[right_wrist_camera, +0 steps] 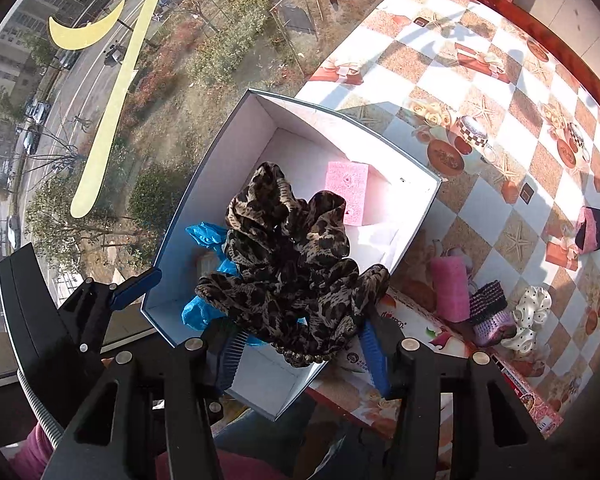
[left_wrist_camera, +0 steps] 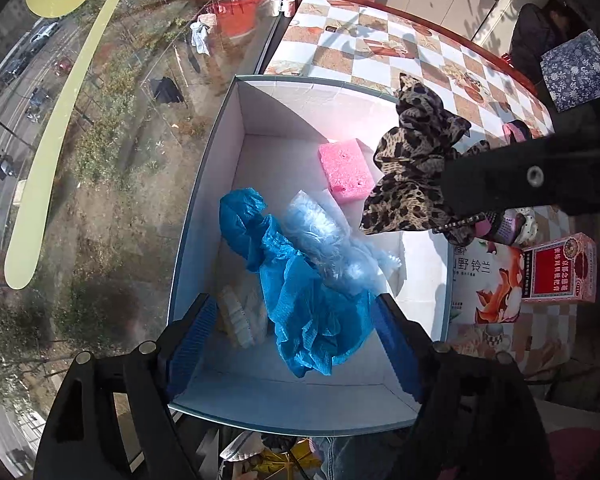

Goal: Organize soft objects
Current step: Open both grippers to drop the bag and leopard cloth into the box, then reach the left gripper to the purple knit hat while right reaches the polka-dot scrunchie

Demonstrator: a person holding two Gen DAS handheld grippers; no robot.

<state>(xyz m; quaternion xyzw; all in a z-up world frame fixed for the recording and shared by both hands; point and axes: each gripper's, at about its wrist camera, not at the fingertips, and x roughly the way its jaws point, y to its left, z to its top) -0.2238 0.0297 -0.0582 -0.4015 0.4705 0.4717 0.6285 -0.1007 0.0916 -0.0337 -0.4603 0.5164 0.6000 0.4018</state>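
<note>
A white open box (left_wrist_camera: 220, 152) (right_wrist_camera: 204, 216) stands at the table's window edge. In it lie a pink sponge (left_wrist_camera: 344, 170) (right_wrist_camera: 350, 192), a blue plastic cover (left_wrist_camera: 300, 304) (right_wrist_camera: 204, 236), a clear plastic cover (left_wrist_camera: 328, 248) and a pale brush (left_wrist_camera: 240, 316). My left gripper (left_wrist_camera: 296, 344) is open and empty above the box's near end. My right gripper (right_wrist_camera: 300, 348) is shut on a leopard-print scrunchie (right_wrist_camera: 288, 260) (left_wrist_camera: 412, 172) and holds it over the box's right side.
On the checkered table (right_wrist_camera: 480, 80) to the right of the box lie a pink cloth (right_wrist_camera: 450, 288), a purple knit item (right_wrist_camera: 490, 312), a white dotted scrunchie (right_wrist_camera: 534, 312) and a pink-black band (right_wrist_camera: 590, 232). A flowered carton (left_wrist_camera: 484, 284) and a red box (left_wrist_camera: 560, 268) stand beside the box. The window glass (left_wrist_camera: 100, 160) is at left.
</note>
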